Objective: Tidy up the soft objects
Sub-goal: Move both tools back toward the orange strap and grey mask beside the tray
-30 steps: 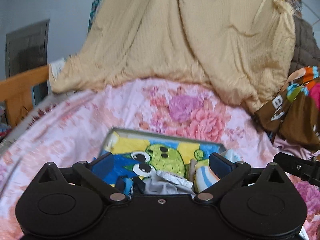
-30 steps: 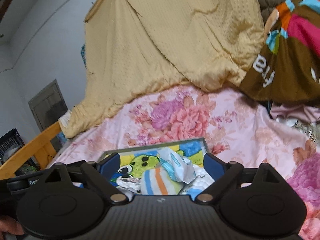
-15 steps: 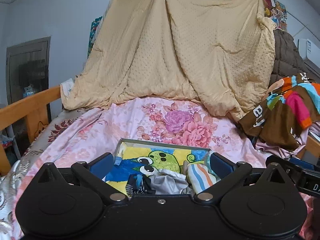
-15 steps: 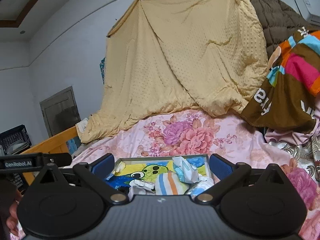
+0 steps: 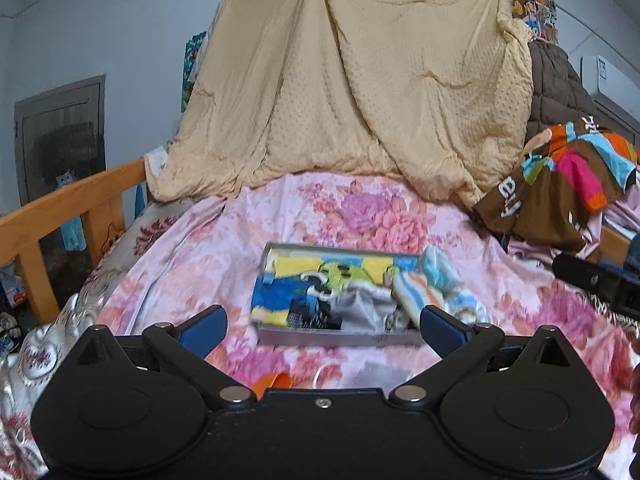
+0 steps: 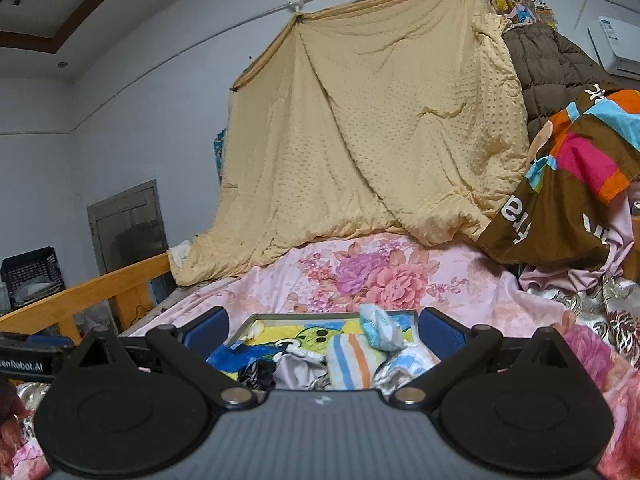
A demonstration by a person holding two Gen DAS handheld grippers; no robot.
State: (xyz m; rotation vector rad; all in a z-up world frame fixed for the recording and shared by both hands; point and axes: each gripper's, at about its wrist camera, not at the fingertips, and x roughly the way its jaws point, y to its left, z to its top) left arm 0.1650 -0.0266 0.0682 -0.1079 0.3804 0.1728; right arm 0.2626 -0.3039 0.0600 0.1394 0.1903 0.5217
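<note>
Tray point(image 5: 340, 338): shallow grey metal tray with a cartoon-printed liner, lying on the floral bedsheet point(image 5: 360, 216) in the middle of the bed.
Contents: striped sock point(image 6: 354, 362), grey cloth point(image 5: 366, 308), dark patterned piece point(image 5: 310, 314) and pale blue bundles point(image 5: 438, 268), all crowded toward the tray's right and near side; left part of the liner bare.
Left gripper point(image 5: 323, 322): jaws wide apart, nothing between them; held short of the tray's near wall.
Right gripper point(image 6: 322, 330): jaws wide apart, empty; tray seen between the blue pads.
Outside the tray: an orange item point(image 5: 272, 382) and a flat grey piece point(image 5: 378, 372) on the sheet near the left gripper; identity unclear.
Progress, judged: soft items gathered in the tray but heaped, not laid out. Remaining: possibly tidying the heap and collecting the strays.
</note>
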